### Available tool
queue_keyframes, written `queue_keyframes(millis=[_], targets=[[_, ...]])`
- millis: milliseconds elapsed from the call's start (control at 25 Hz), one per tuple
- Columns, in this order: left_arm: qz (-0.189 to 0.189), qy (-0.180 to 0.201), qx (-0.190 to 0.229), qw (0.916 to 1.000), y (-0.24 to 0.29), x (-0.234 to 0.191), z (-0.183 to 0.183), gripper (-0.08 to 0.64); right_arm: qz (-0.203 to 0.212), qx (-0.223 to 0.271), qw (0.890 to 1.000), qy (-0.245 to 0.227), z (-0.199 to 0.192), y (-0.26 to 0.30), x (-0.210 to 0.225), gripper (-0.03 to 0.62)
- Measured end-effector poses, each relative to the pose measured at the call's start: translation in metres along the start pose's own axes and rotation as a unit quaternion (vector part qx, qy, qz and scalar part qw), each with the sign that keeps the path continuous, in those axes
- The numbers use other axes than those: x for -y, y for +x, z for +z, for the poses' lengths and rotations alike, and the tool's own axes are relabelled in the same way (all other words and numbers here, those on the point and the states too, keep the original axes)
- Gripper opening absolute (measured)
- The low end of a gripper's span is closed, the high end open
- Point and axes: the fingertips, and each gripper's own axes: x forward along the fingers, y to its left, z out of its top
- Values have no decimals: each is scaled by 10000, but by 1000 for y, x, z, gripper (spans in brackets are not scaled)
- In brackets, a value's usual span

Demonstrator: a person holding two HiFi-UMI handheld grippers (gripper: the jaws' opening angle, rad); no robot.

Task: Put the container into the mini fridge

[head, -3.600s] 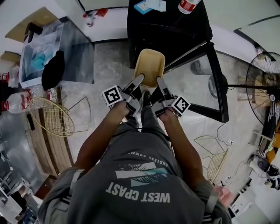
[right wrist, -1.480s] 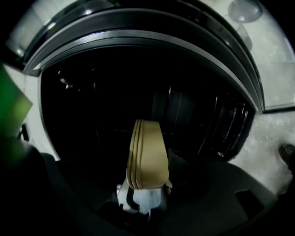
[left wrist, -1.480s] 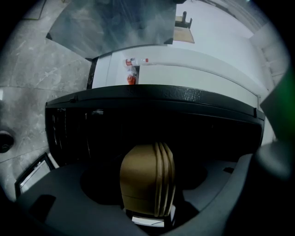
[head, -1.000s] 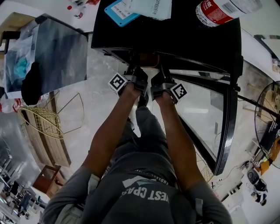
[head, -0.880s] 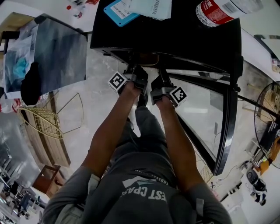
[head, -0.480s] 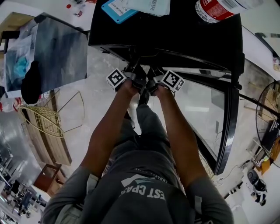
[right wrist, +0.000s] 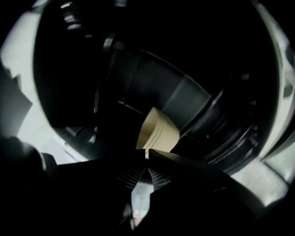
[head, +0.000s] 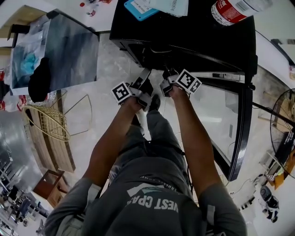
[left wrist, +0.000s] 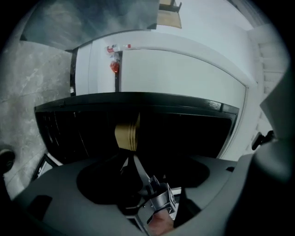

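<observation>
The beige container (left wrist: 126,133) stands inside the black mini fridge (head: 193,37), on its dark shelf. It also shows in the right gripper view, the container (right wrist: 159,131) lying just past my jaw tips. In the head view the fridge's top hides it. My left gripper (head: 145,79) is at the fridge's mouth; its jaws have just been opening and stand wide, gripping nothing. My right gripper (right wrist: 146,156) sits beside it; its jaws have just closed and their tips meet with nothing between them.
The fridge's glass door (head: 239,120) hangs open at the right. A water bottle (head: 230,9) and a blue card (head: 140,7) lie on the fridge's top. A grey cabinet (head: 69,50) and wire baskets (head: 46,122) stand left; a fan (head: 286,115) stands right.
The container, carried between both grippers earlier, now rests in the fridge, free of both. The right gripper has rolled and shifted sideways. The left gripper has lifted and drawn back a little.
</observation>
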Motion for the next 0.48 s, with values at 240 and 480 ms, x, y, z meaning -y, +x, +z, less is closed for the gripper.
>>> queue_keyframes(millis=[240,480], targets=[[-177,667,-206,9974,-25,49,2,239,-91,83,9950,-995,-7,-45,-39,37],[-312,1305,-419,9901,-52,96,-2,99,84,98,9800,-1987,-9,-82,-99,34]])
